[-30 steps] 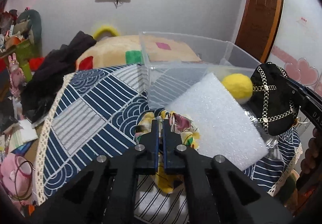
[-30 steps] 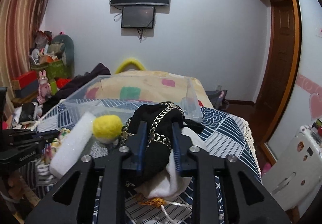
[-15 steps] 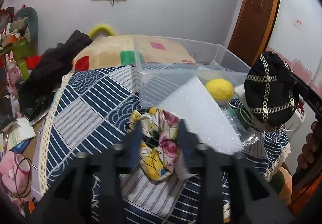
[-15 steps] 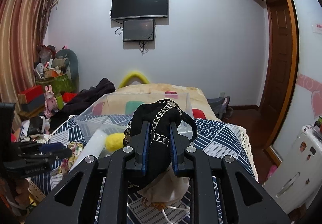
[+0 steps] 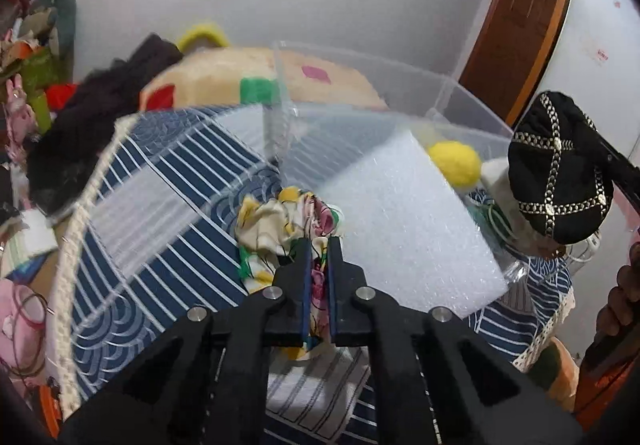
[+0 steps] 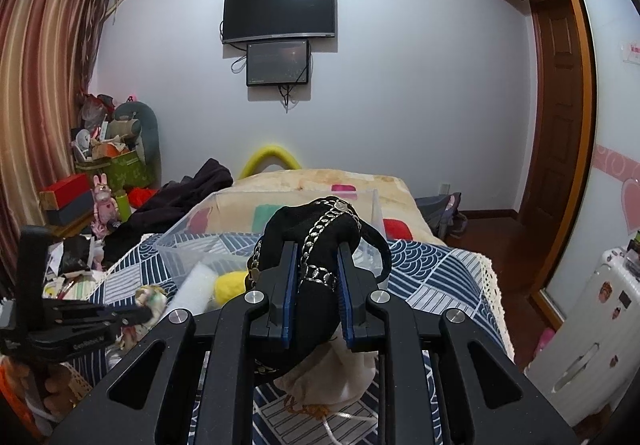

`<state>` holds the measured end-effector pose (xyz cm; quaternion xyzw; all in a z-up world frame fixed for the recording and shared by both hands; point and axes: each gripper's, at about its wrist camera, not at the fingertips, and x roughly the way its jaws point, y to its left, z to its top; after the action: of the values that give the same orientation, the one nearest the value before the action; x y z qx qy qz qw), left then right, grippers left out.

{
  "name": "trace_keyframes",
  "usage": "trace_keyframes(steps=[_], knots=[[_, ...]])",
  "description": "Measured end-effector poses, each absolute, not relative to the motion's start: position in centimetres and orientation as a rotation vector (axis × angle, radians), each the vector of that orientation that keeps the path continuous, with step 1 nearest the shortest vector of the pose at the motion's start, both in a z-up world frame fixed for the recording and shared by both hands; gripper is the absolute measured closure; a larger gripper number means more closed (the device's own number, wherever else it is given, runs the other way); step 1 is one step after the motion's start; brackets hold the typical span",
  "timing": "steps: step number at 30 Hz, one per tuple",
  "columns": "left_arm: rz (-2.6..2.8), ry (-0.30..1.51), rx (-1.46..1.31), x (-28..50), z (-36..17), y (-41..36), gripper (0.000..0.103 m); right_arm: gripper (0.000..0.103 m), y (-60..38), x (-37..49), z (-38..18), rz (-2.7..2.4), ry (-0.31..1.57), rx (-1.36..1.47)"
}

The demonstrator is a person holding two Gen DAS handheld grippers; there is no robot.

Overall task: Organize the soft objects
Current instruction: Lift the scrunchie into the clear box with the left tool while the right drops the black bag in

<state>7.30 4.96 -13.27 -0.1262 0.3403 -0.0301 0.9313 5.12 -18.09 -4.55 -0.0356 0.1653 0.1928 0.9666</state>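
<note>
My left gripper (image 5: 319,245) is shut on a floral cloth (image 5: 280,221) lying on the blue patterned bedspread (image 5: 160,229). It also shows in the right wrist view (image 6: 152,297). My right gripper (image 6: 316,249) is shut on a black cap with gold chain trim (image 6: 312,245) and holds it up in the air. The cap also shows at the right of the left wrist view (image 5: 560,169). A clear plastic bin (image 5: 400,85) stands on the bed behind a white foam block (image 5: 412,221) and a yellow ball (image 5: 456,163).
A white drawstring pouch (image 6: 340,377) lies on the bedspread under the cap. A cream blanket with coloured patches (image 6: 320,185) covers the far bed. Dark clothes (image 5: 100,117) and clutter sit at the left. A white suitcase (image 6: 592,337) stands at the right.
My left gripper opened around the floral cloth, then shut on it. My right gripper has lifted the black cap higher above the bed.
</note>
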Motion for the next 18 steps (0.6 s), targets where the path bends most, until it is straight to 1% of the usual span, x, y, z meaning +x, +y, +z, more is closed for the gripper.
trace_keyframes(steps=[9, 18], knots=[[-0.047, 0.559, -0.222, 5.9, -7.4, 5.0, 0.097, 0.086, -17.9, 5.7, -2.5, 0.375, 0.282, -0.064], [-0.055, 0.450, -0.160, 8.2, -3.1, 4.5, 0.097, 0.086, -17.2, 7.7, -1.2, 0.373, 0.240, -0.040]])
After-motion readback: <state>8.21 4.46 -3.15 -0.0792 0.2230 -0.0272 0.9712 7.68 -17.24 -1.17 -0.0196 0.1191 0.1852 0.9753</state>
